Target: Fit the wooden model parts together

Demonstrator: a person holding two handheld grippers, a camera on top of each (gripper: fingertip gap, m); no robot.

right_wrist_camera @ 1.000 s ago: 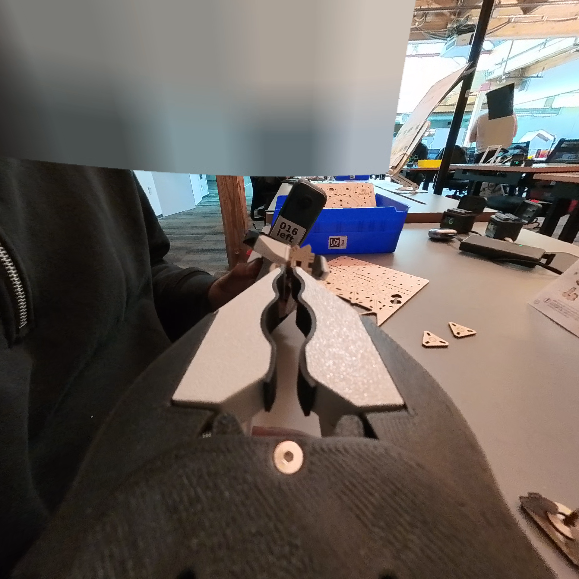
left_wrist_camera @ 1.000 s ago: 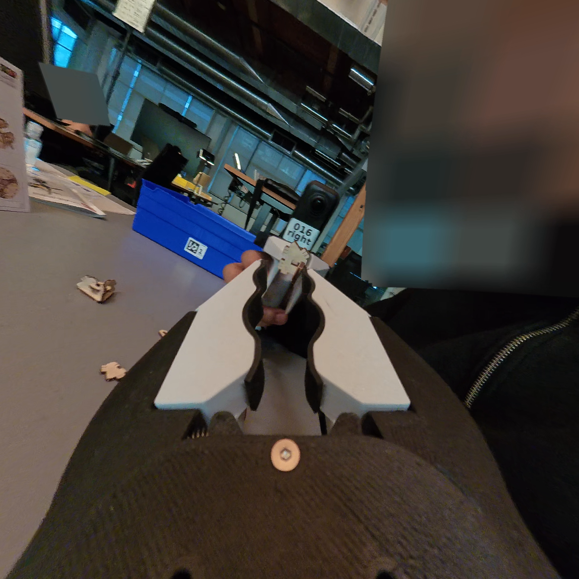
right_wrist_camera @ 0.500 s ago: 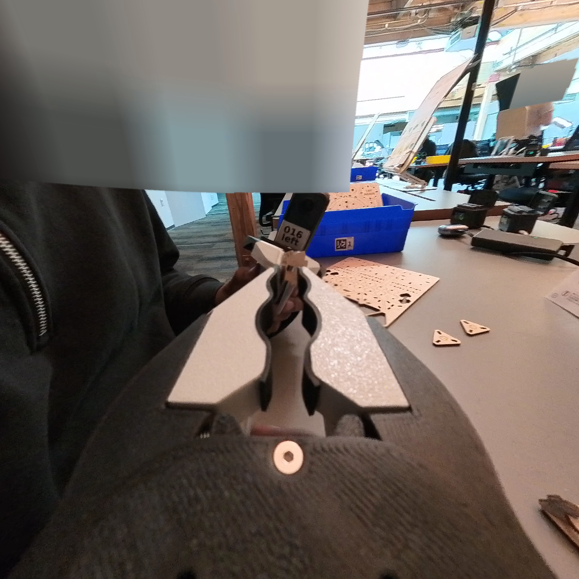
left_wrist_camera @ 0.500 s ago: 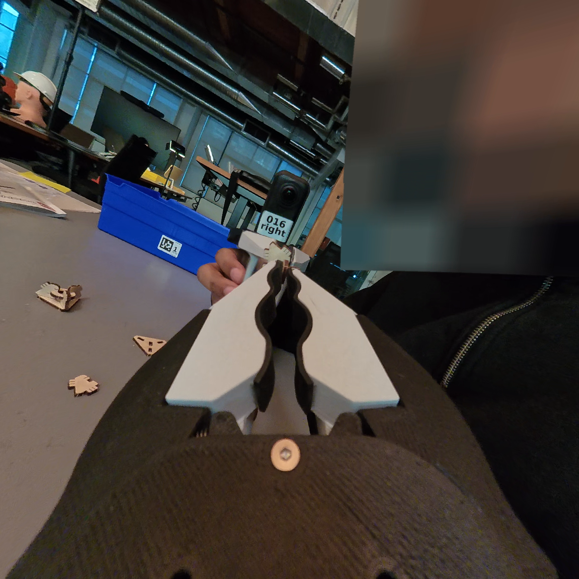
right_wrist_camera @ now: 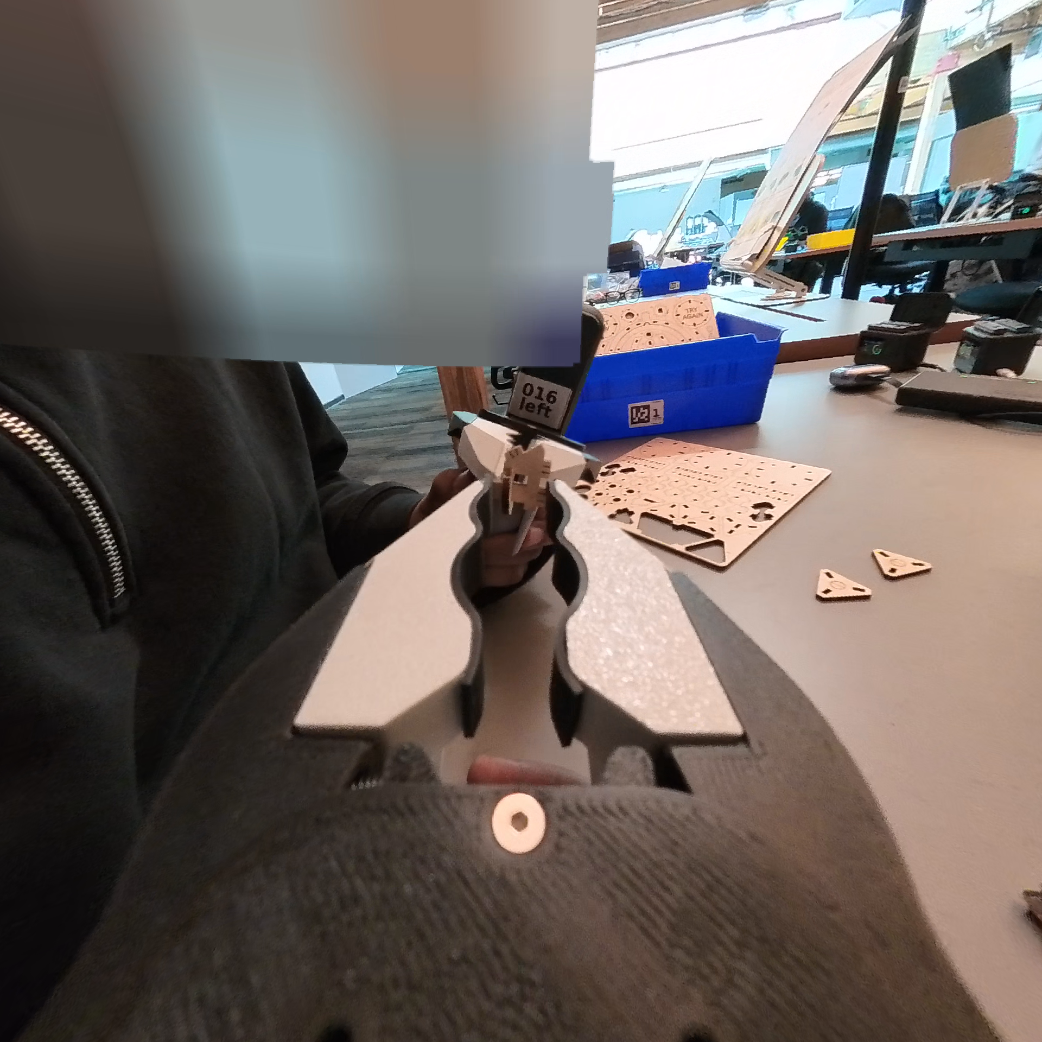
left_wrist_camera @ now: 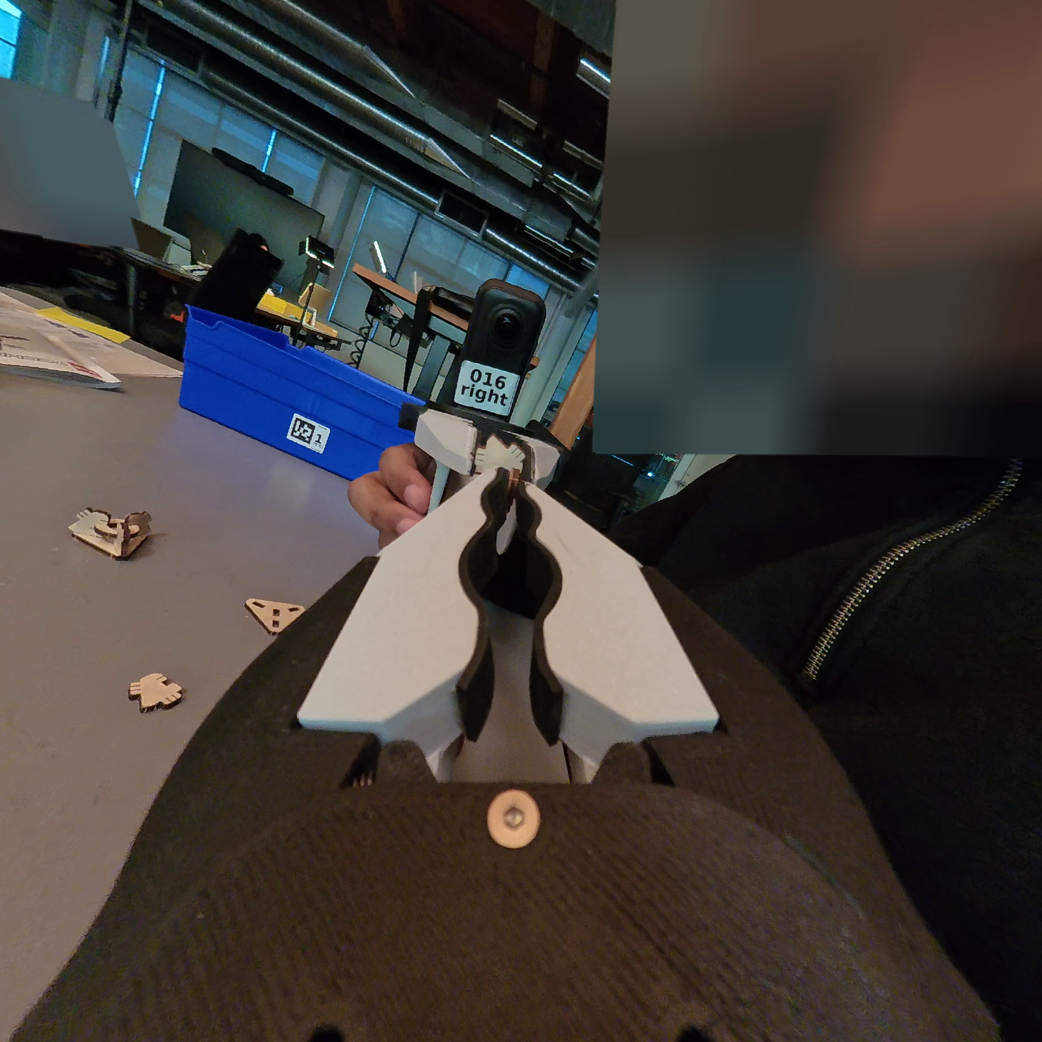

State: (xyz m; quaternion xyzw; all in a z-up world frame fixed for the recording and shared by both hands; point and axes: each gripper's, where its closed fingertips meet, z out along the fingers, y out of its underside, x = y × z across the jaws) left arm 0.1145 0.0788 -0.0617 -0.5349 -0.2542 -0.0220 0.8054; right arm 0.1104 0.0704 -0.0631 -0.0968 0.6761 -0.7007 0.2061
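My left gripper [left_wrist_camera: 510, 479] is shut on the edge of a small flat wooden piece [left_wrist_camera: 499, 453] with toothed edges and holds it up in the air. The same piece shows in the right wrist view [right_wrist_camera: 527, 479], pinched between the left gripper's white fingertips [right_wrist_camera: 490, 457]. My right gripper [right_wrist_camera: 517, 489] faces the left one tip to tip. It is open, with its fingers standing on either side of the piece and a gap to each pad. In the left wrist view the right gripper [left_wrist_camera: 496, 454] shows spread apart behind the piece. A hand [left_wrist_camera: 389, 490] holds its handle.
A blue bin [right_wrist_camera: 676, 383] stands on the grey table [right_wrist_camera: 846, 705], with a cut-out wooden sheet [right_wrist_camera: 705, 490] in front of it and two wooden triangles [right_wrist_camera: 843, 586] nearby. A small assembled wooden part [left_wrist_camera: 110, 530], a triangle [left_wrist_camera: 274, 613] and a toothed piece [left_wrist_camera: 154, 691] lie to the left. A person in a dark zip jacket [left_wrist_camera: 846, 620] sits close. Only a small space, under 4 cm, lies between the two pairs of fingers.
A second ago my right gripper held the wooden piece and my left was open around it. My left gripper shut on the piece, then my right opened and let it go.
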